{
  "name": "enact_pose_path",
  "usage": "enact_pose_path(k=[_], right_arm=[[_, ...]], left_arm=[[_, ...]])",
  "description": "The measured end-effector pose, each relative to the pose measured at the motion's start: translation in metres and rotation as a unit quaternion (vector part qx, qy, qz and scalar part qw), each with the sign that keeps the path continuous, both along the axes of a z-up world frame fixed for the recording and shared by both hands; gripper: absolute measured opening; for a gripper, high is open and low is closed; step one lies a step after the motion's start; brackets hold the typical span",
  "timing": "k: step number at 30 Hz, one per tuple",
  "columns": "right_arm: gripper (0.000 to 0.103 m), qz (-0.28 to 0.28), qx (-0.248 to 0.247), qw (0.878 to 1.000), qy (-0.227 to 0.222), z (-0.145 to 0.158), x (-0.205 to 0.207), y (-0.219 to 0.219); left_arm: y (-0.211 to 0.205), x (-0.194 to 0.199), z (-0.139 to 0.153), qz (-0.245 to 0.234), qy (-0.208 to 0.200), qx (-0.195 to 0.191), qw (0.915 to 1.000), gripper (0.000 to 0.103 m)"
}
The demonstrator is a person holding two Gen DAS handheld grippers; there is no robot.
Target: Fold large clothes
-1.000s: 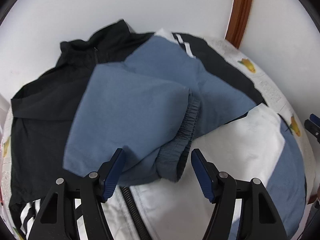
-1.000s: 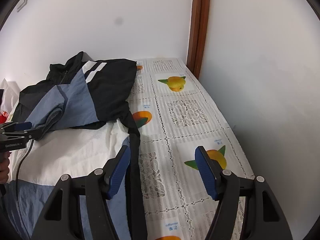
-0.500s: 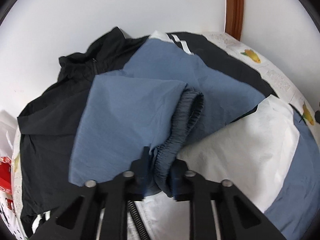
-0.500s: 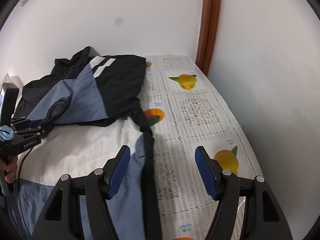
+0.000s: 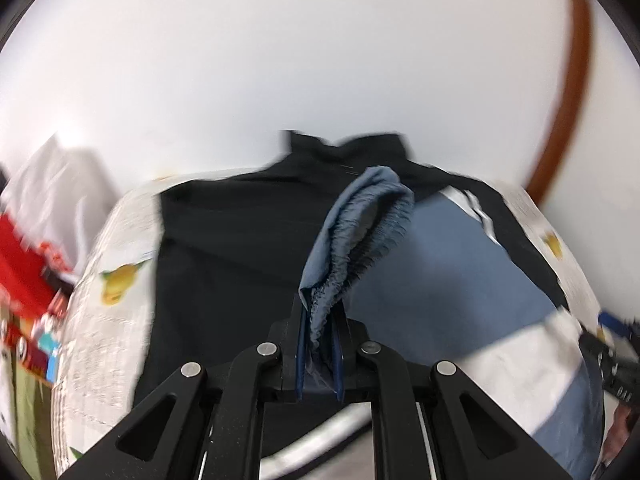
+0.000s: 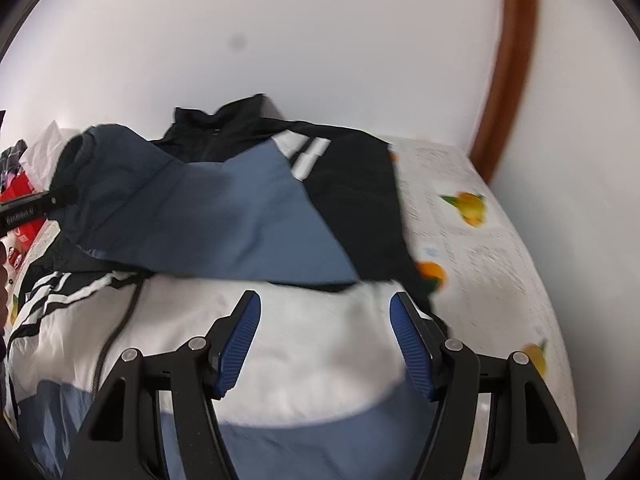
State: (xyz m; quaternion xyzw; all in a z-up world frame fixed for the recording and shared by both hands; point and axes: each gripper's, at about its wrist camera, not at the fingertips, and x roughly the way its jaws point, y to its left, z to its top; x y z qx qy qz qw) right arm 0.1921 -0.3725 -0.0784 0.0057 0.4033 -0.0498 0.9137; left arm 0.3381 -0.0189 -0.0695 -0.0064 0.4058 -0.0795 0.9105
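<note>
A black, blue and white jacket (image 6: pixel 248 216) lies spread on the table, collar toward the wall. My left gripper (image 5: pixel 319 332) is shut on the elastic cuff (image 5: pixel 360 224) of a blue sleeve and holds it lifted above the black shoulder part (image 5: pixel 224 256). In the right wrist view the left gripper (image 6: pixel 28 210) shows at the far left with the sleeve (image 6: pixel 132 200) draped across the jacket. My right gripper (image 6: pixel 326 344) is open and empty, low over the white band (image 6: pixel 304 364) of the jacket.
The table has a lace cloth with orange fruit prints (image 6: pixel 468 208). A white wall stands close behind, with a brown wooden door frame (image 6: pixel 508 72) at the right. Red and white packages (image 5: pixel 28 264) lie at the table's left end.
My left gripper closed on the sleeve cuff and lifted it up and left, pulling the sleeve across the jacket. My right gripper moved left from the jacket's edge to above its white band.
</note>
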Motion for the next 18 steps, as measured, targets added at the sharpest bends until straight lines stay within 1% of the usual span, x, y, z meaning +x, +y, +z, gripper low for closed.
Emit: enact_pose_path(k=[1,3,5,8,10,11,12,14,18], right_arm=[[0.066,0.004,-0.001,1.0,0.001,-0.002,0.008,0.006],[0.066,0.008,-0.002,1.0,0.003,-0.007,0.02,0.013],[0.066,0.008,-0.004,1.0,0.003,-0.014,0.034,0.017],[0.066,0.0,-0.005,1.0,0.008,-0.024,0.05,0.016],[0.066,-0.009,-0.003,1.0,0.014,-0.032,0.063,0.012],[0.066,-0.012,-0.001,1.0,0.015,-0.035,0.067,0.009],[0.066,-0.015,0.001,1.0,0.015,-0.037,0.069,0.007],[0.066,-0.027,0.004,0.999,0.021,-0.045,0.078,0.002],[0.066,-0.052,-0.009,0.998,0.044,-0.057,0.087,-0.007]], left_arm=[[0.018,0.007,-0.004,0.021,0.003,-0.006,0.9998,0.011],[0.04,0.016,-0.011,0.041,0.013,-0.018,0.9989,0.011],[0.061,0.027,-0.024,0.063,0.033,-0.035,0.9969,0.011],[0.079,0.036,-0.046,0.074,0.066,-0.047,0.994,0.011],[0.088,0.039,-0.057,0.075,0.09,-0.052,0.9917,0.016],[0.09,0.04,-0.063,0.081,0.101,-0.052,0.9903,0.017],[0.091,0.041,-0.068,0.085,0.107,-0.047,0.9895,0.02],[0.093,0.04,-0.073,0.088,0.111,-0.037,0.9893,0.024],[0.095,0.035,-0.074,0.092,0.111,-0.023,0.9892,0.035]])
